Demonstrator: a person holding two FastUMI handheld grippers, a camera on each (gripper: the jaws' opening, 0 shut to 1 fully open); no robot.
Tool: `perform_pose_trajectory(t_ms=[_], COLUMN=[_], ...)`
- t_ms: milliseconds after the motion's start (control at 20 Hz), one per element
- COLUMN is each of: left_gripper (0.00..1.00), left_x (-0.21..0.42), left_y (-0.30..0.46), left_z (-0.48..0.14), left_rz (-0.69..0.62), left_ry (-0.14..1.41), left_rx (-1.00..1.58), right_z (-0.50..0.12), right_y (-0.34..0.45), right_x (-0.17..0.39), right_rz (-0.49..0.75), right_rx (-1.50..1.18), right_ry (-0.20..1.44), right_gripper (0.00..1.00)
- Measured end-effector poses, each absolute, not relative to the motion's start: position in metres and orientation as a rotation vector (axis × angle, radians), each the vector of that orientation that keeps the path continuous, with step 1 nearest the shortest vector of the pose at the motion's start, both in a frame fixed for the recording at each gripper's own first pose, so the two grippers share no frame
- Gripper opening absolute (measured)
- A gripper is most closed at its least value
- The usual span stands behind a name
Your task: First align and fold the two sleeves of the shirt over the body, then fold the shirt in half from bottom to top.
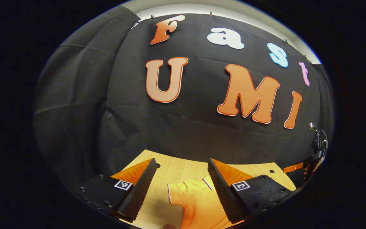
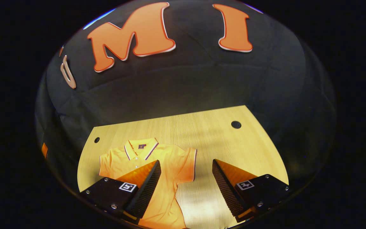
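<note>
Right gripper (image 2: pixel 186 184) held above the table (image 2: pixel 221 143), fingers spread wide, nothing between them. Shirt (image 2: pixel 170 165) lies flat on the wood, collar (image 2: pixel 141 147) toward the wall, both short sleeves spread out. Left finger (image 2: pixel 146 184) overlaps the shirt body in view.

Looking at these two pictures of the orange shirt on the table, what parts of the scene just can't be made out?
- Shirt hem: right gripper view, cut off by the bottom edge.
- Shirt's left chest: right gripper view, behind the right claw.
- Most of the shirt: left gripper view, only one sleeve and a bit of collar appear between the left claw's fingers.
- Collar badge: too small to tell.
</note>
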State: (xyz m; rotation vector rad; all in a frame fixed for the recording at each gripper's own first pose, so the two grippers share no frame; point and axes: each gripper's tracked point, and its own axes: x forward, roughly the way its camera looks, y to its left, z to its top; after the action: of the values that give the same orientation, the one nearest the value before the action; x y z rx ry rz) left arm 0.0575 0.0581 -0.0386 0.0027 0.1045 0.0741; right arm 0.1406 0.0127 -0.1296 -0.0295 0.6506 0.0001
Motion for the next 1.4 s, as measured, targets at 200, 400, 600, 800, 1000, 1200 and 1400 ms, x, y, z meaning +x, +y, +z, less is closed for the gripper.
perform_pose_trajectory(t_ms=[200, 400, 600, 800, 1000, 1200, 1400], left_gripper=[0.98, 0.98, 0.98, 0.98, 0.98, 0.98, 0.98], left_x=[0.069, 0.075, 0.08, 0.084, 0.088, 0.09, 0.087], left_y=[0.069, 0.08, 0.093, 0.104, 0.109, 0.108, 0.111], left_z=[-0.053, -0.068, -0.082, -0.096, -0.104, -0.11, -0.115], left_rz=[0.096, 0.112, 0.134, 0.154, 0.16, 0.162, 0.172], left_ry=[0.138, 0.175, 0.204, 0.241, 0.26, 0.274, 0.288], left_rx=[-0.002, 0.0, 0.008, -0.003, -0.016, -0.029, -0.038], right_z=[-0.184, -0.242, -0.287, -0.315, -0.326, -0.325, -0.329], right_y=[0.011, 0.008, 0.0, -0.008, -0.013, -0.013, -0.004], right_x=[0.174, 0.195, 0.208, 0.213, 0.219, 0.217, 0.216], right_rz=[0.005, 0.005, -0.023, -0.046, -0.073, -0.108, -0.145], right_rx=[0.001, -0.005, -0.022, -0.021, -0.034, -0.117, -0.083], right_ry=[0.816, 0.98, 1.079, 1.155, 1.178, 1.162, 1.153], right_gripper=[0.98, 0.99, 0.99, 0.99, 0.99, 0.95, 0.77])
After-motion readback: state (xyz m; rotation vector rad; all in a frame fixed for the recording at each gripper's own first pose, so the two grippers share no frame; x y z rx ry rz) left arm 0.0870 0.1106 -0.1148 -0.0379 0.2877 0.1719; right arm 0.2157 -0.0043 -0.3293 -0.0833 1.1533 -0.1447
